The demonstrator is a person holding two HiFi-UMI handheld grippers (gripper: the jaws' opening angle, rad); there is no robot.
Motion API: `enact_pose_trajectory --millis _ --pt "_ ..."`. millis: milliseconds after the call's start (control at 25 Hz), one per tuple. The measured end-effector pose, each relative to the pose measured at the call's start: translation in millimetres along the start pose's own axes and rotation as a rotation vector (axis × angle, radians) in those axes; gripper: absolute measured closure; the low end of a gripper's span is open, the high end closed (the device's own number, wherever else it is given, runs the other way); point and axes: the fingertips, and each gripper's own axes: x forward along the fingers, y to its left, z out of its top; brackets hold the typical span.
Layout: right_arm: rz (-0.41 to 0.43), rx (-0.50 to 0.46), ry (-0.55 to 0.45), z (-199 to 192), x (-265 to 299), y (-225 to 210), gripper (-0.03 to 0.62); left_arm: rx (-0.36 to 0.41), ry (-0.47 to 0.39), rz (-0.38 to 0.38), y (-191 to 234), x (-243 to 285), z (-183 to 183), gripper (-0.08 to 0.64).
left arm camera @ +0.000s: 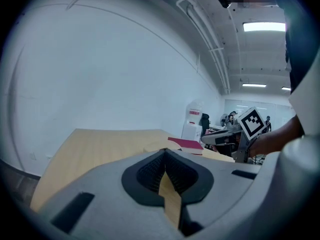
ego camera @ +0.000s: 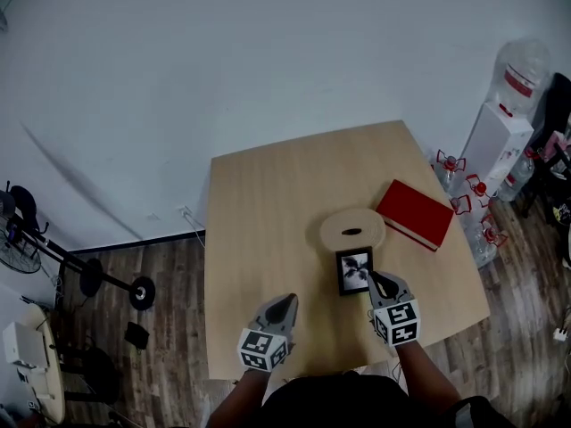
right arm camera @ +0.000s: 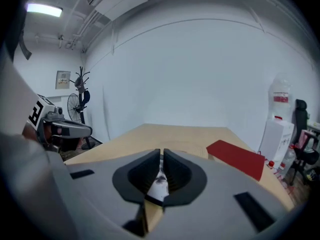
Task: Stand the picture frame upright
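Note:
A small black picture frame [ego camera: 354,270] with a black-and-white photo lies flat on the wooden table [ego camera: 268,203], just in front of a round wooden board [ego camera: 352,230]. My right gripper [ego camera: 372,278] reaches it from the near right and is shut on its right edge. In the right gripper view the frame [right arm camera: 159,180] shows between the nearly closed pads of that gripper [right arm camera: 161,156]. My left gripper [ego camera: 288,302] hovers over bare table to the left of the frame, apart from it. Its jaws [left arm camera: 165,156] are shut with nothing in them.
A red book [ego camera: 415,213] lies on the table right of the round board. Beyond the table's right edge stand several water bottles [ego camera: 464,185] and a white box [ego camera: 495,141]. A fan and stand [ego camera: 89,275] are on the floor at the left.

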Motion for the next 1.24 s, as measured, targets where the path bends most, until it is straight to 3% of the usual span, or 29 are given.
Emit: enact_pose_trajectory --millis 520,1240 --pt "-0.043 -0.073 -0.114 54 -46 27 0.583 0.022 -0.059 -0.073 -12 -7 23 0.565" --pt "-0.055 -0.055 -0.155 70 -54 25 0.583 0.014 -0.074 -0.076 0 -2 30 0.565"
